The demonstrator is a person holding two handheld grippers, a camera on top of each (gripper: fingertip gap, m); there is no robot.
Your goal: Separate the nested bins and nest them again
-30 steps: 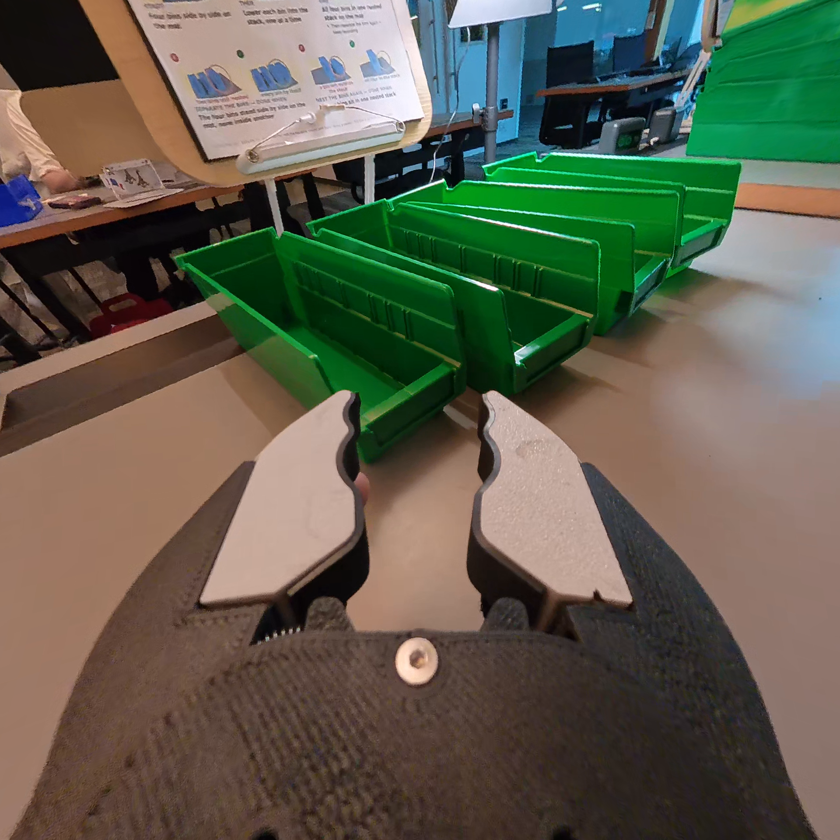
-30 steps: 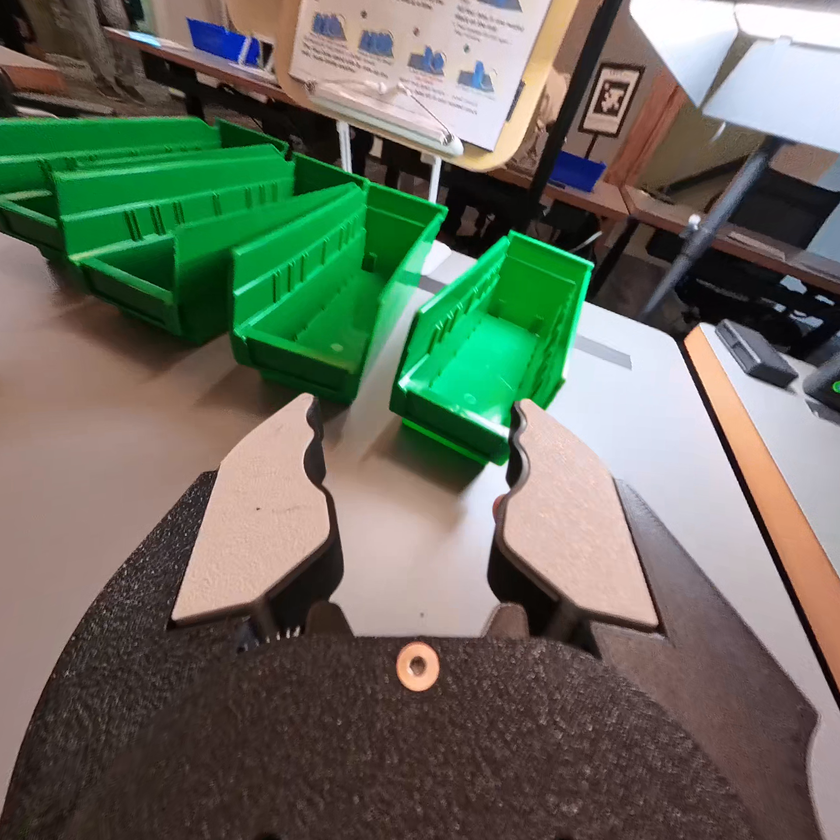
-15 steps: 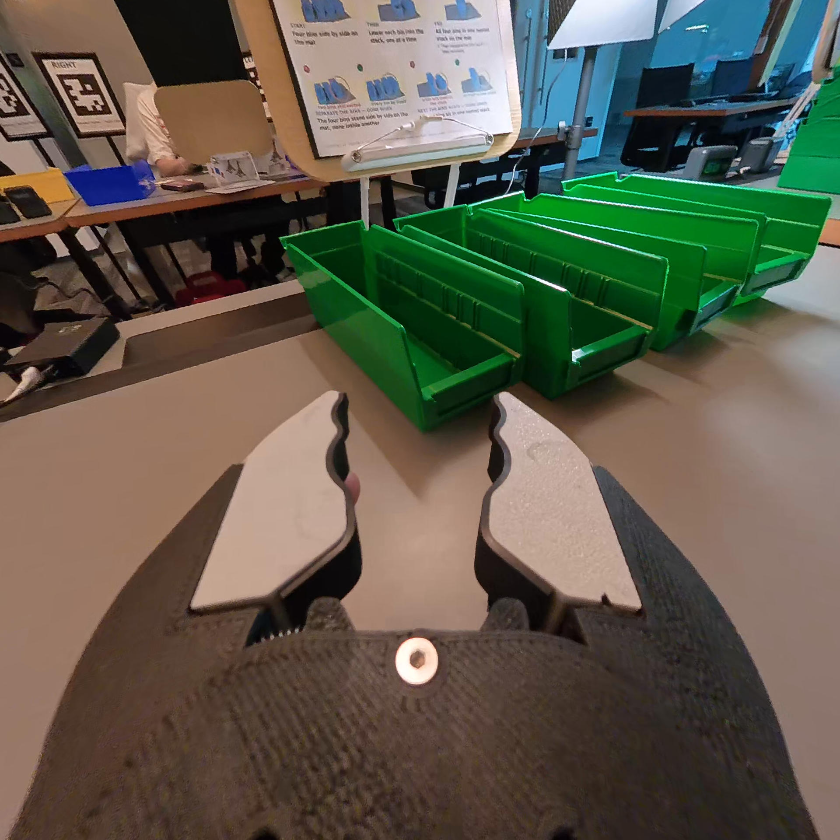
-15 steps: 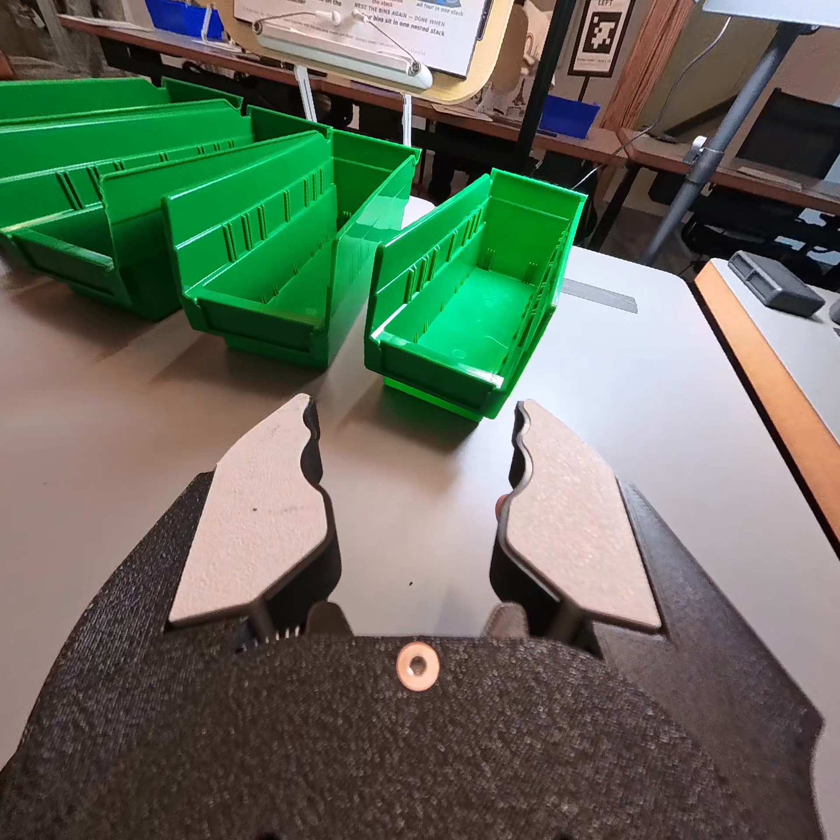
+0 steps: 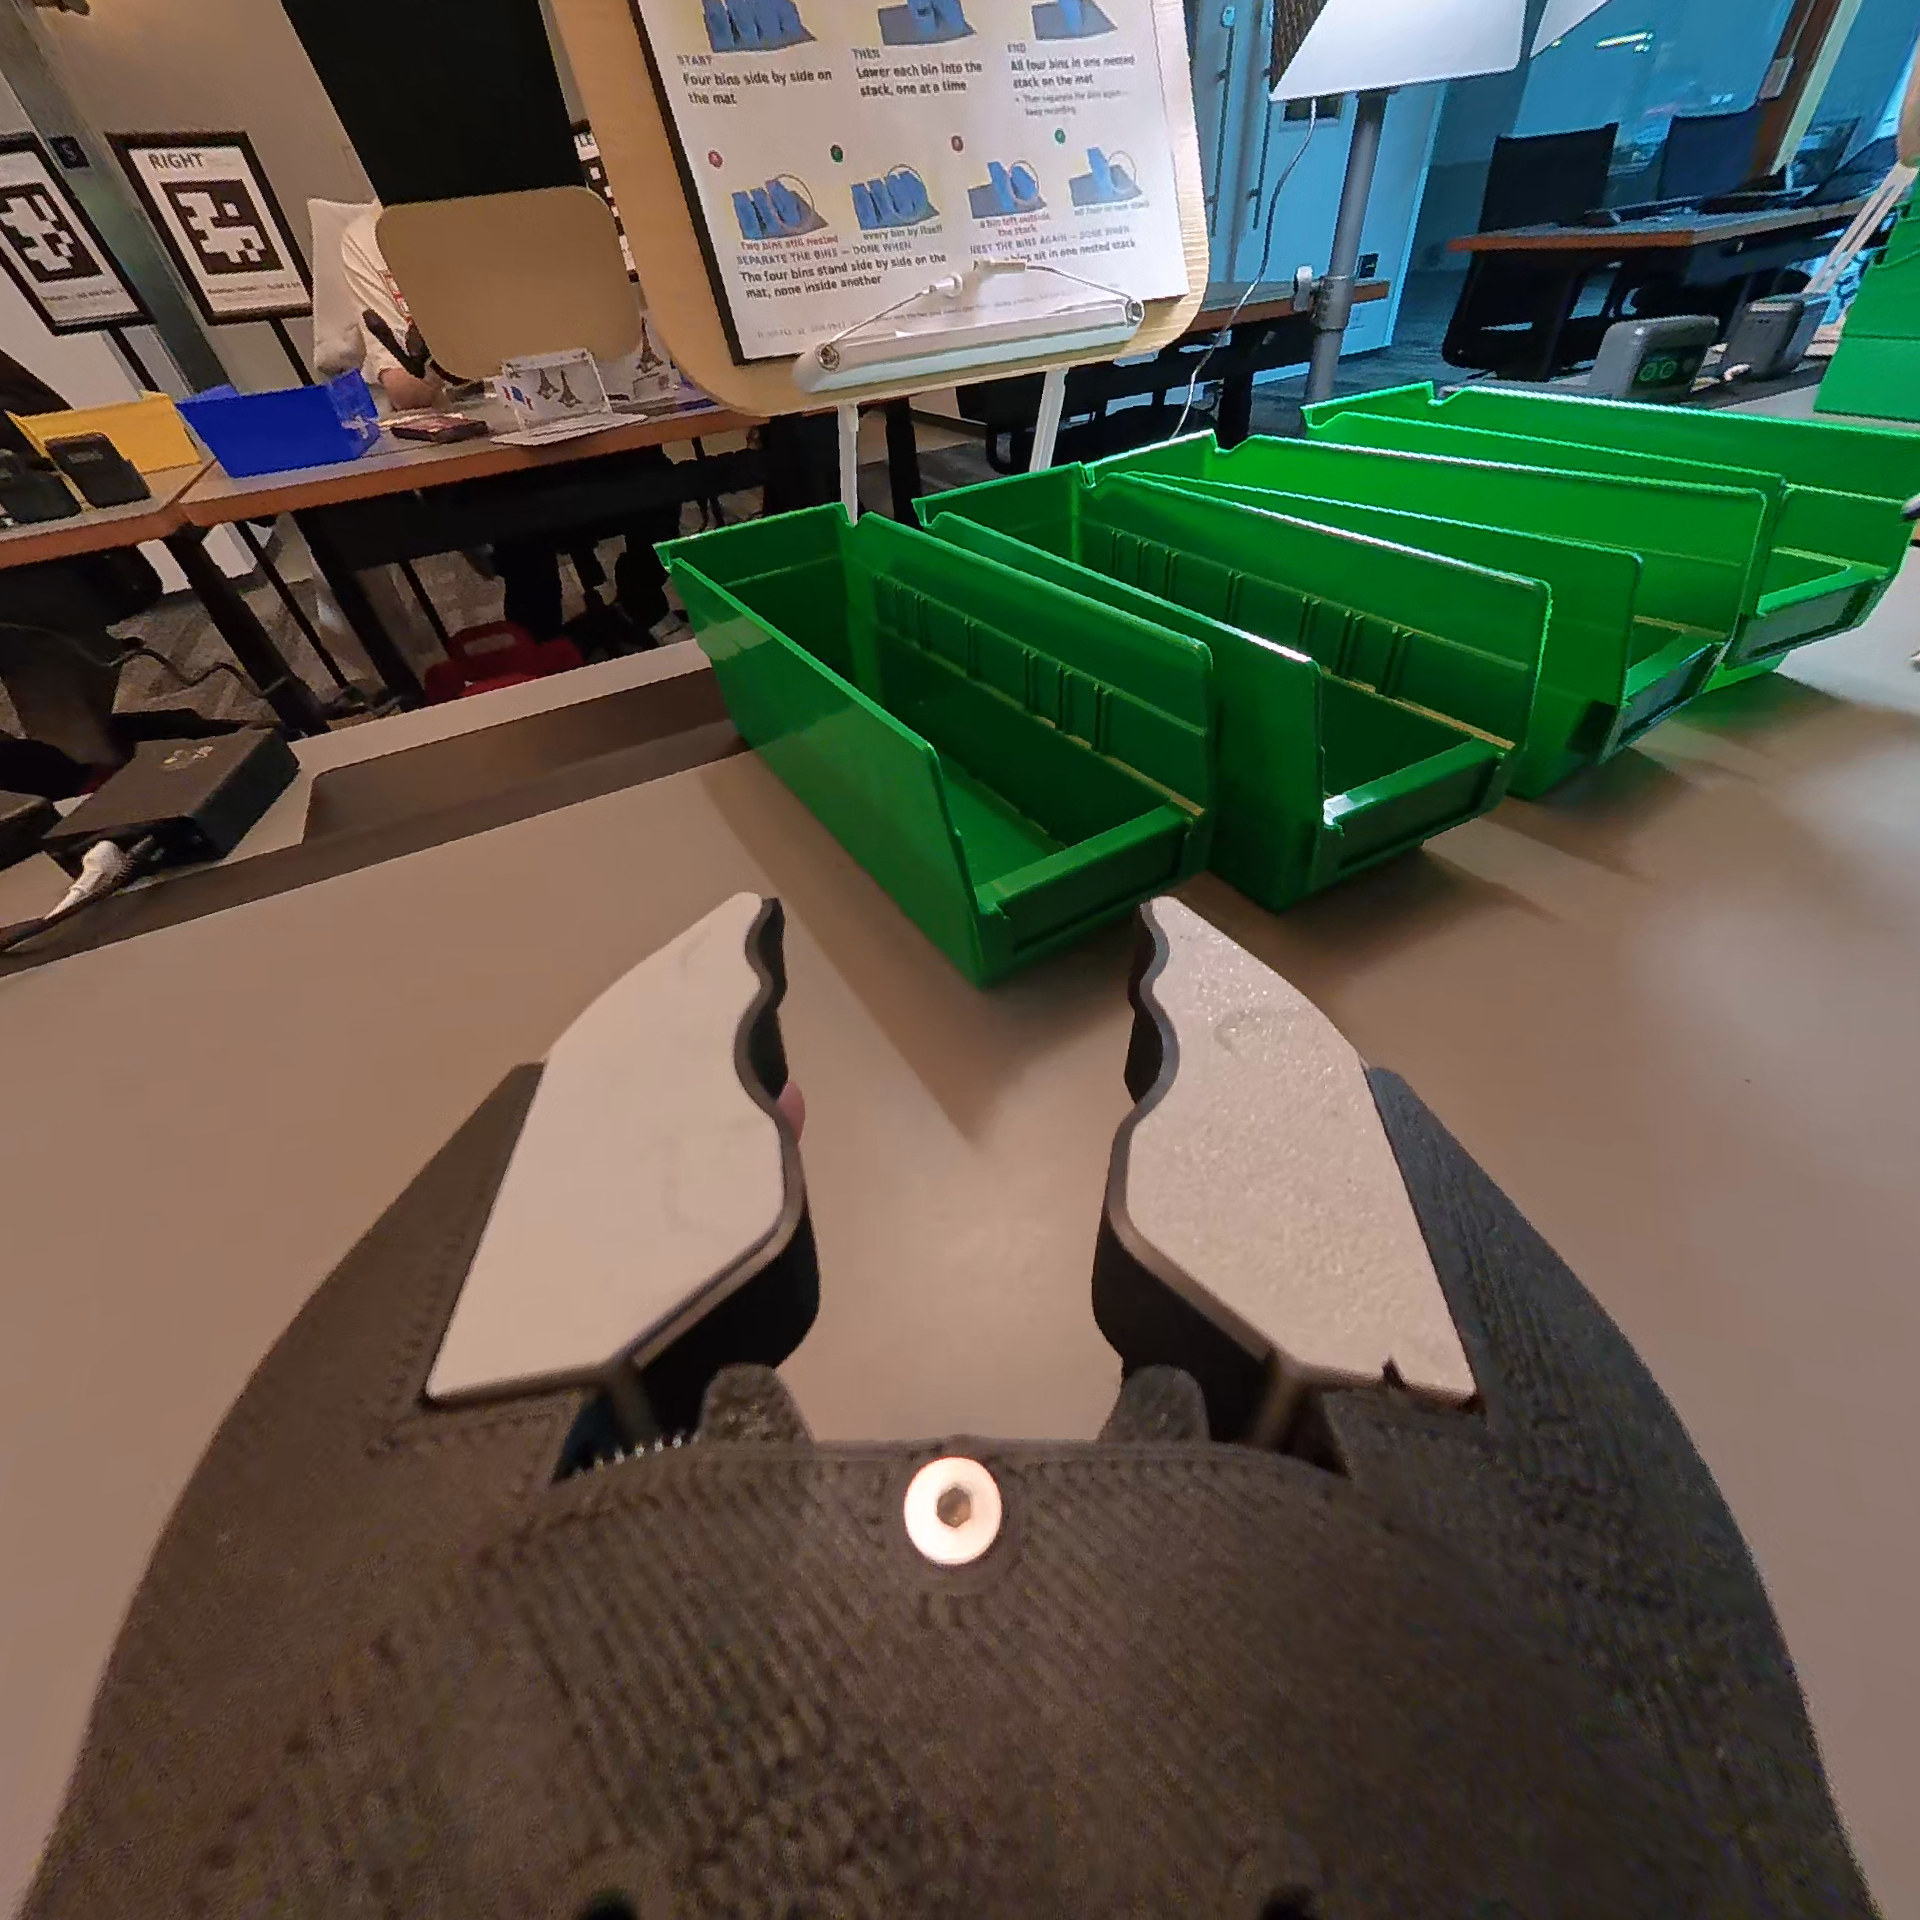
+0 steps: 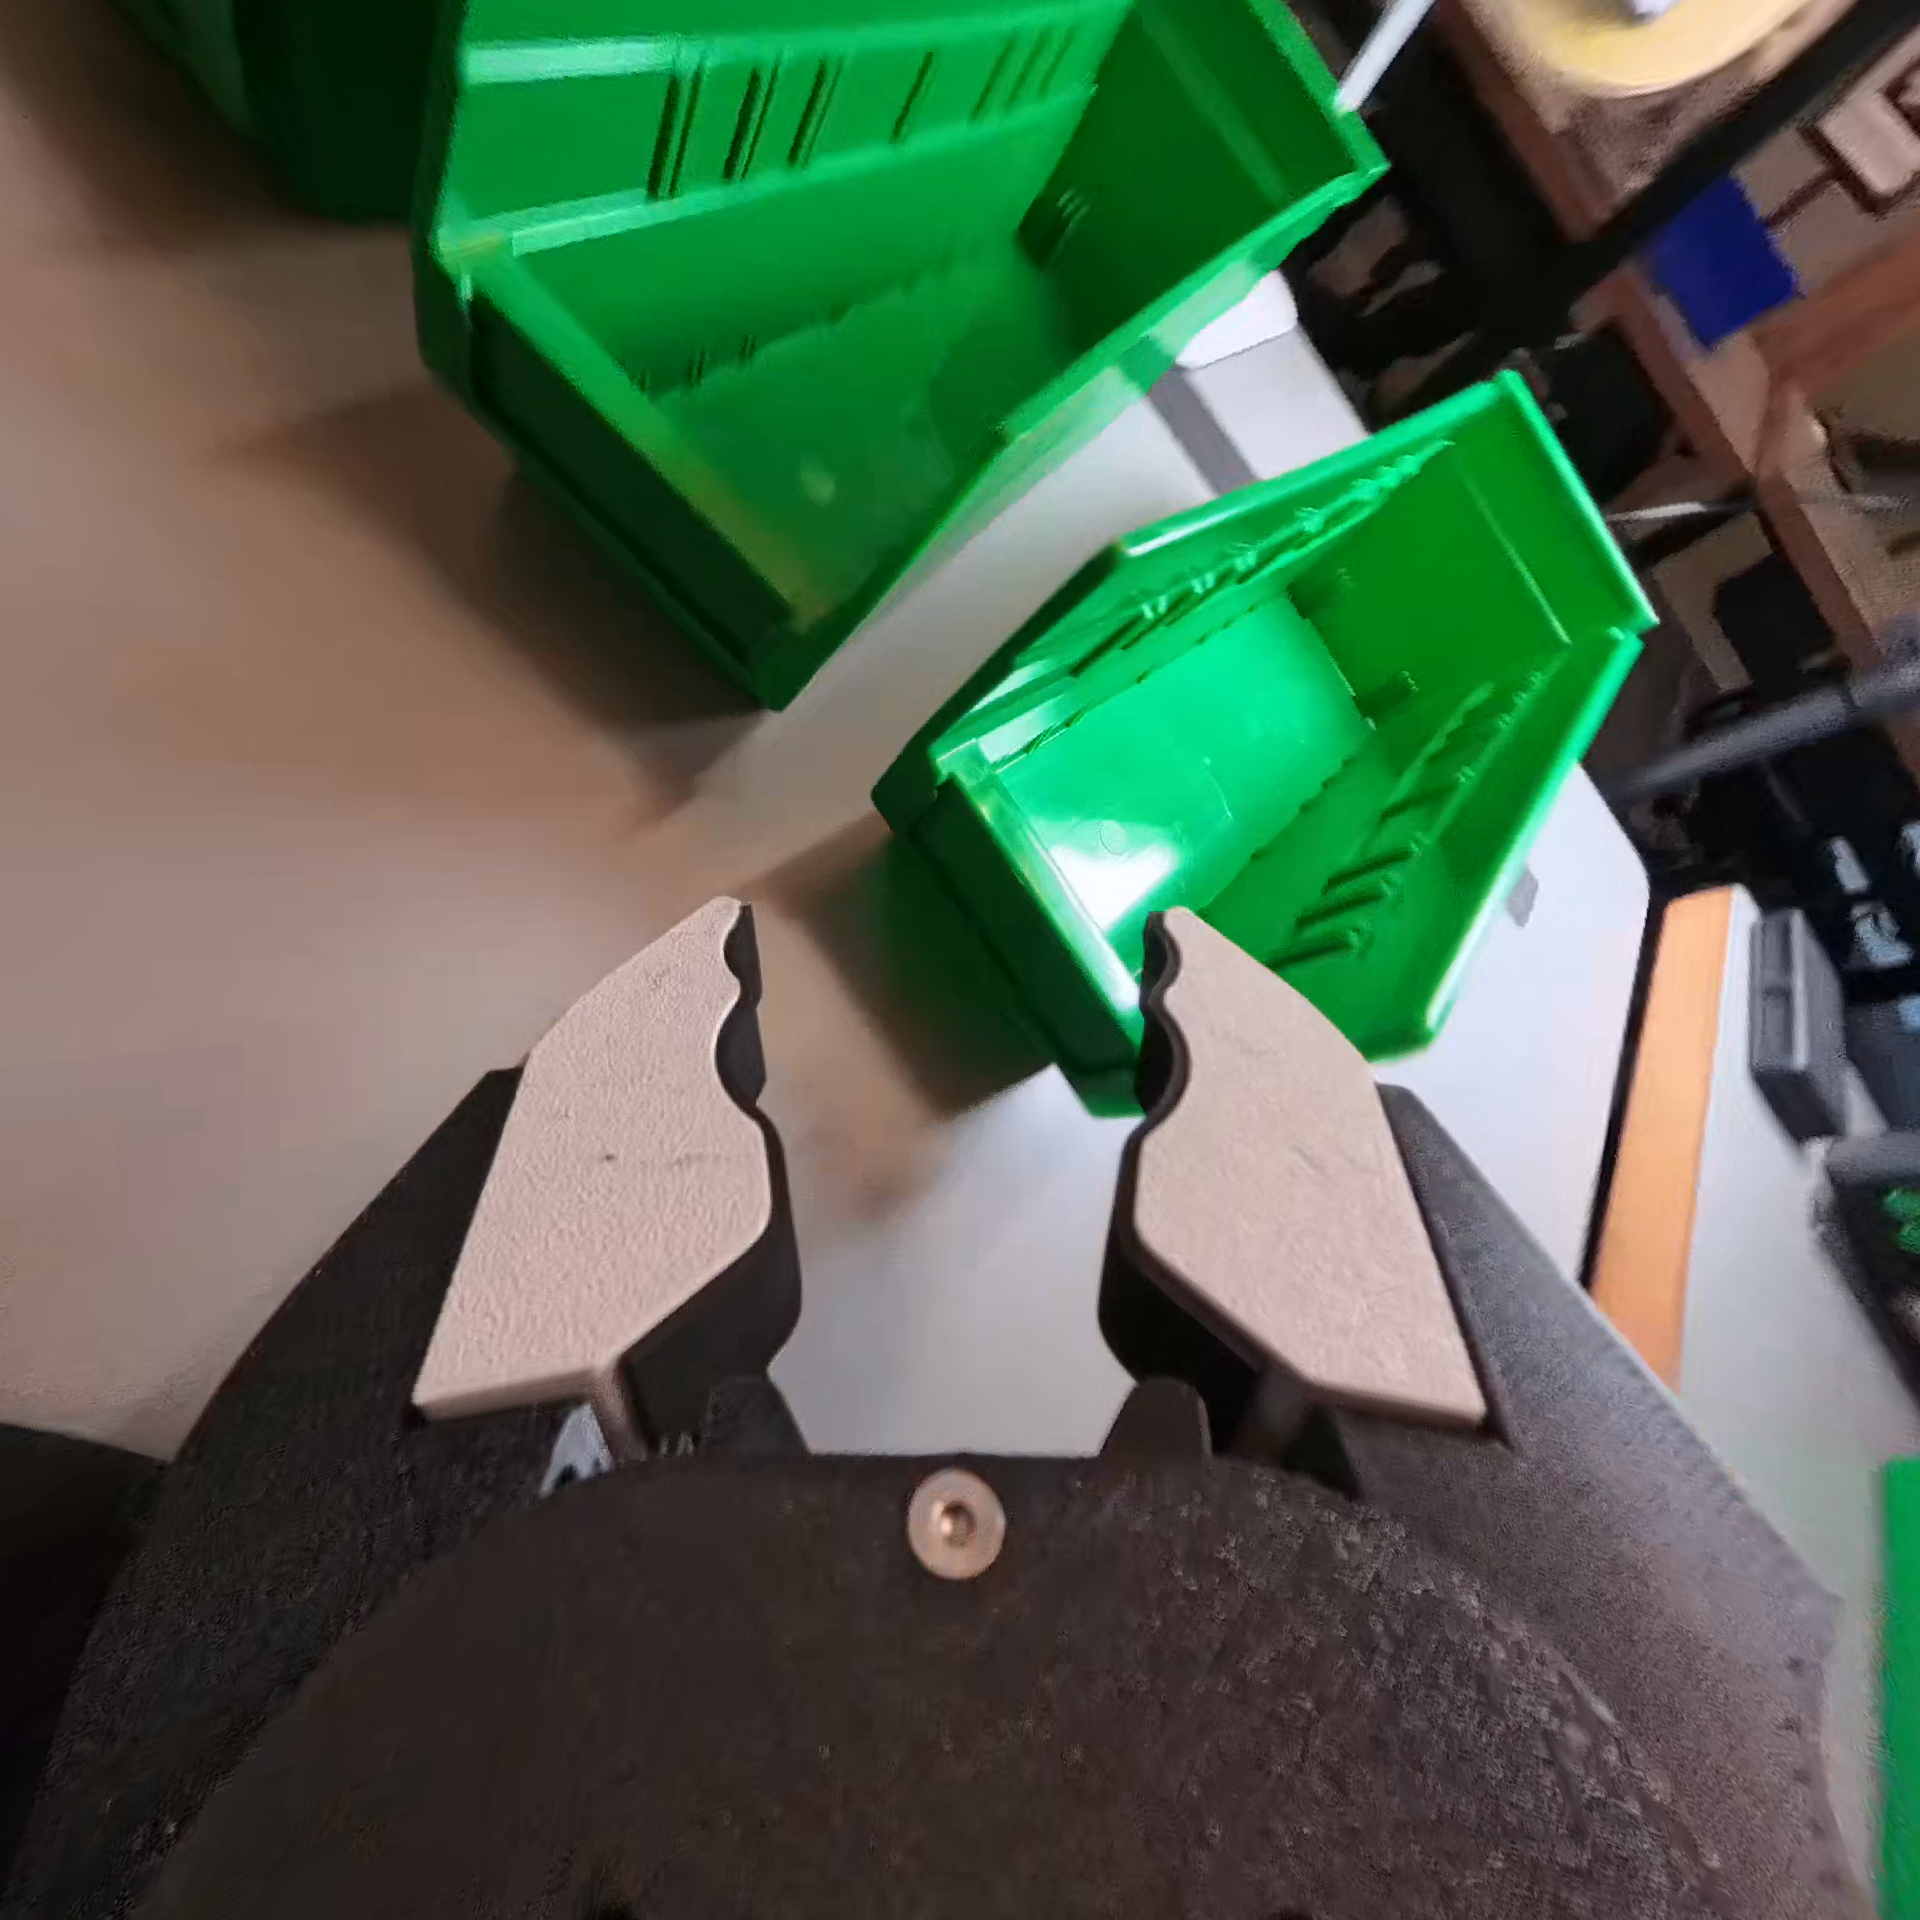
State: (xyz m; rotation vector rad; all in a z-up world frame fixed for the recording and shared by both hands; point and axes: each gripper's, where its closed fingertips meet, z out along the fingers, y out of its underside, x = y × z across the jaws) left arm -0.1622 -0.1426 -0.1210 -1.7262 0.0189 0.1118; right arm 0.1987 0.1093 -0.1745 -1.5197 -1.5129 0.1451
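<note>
Grey table (image 5: 312,1091) (office behind) holds bins (image 5: 987,748).

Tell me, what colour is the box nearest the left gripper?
Green. The nearest bin shows best in the left wrist view.

bins (image 5: 935,727): green | table (image 5: 312,1039): tan | instruction board (image 5: 914,177): white, blue pictures

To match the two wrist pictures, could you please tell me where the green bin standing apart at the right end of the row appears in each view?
Left wrist view: the end bin is farthest away, at the right edge, partly cut off.
Right wrist view: the end bin sits centre right, just beyond the open jaws.
Shared landmark: the neighbouring bin, next along the row.
</note>
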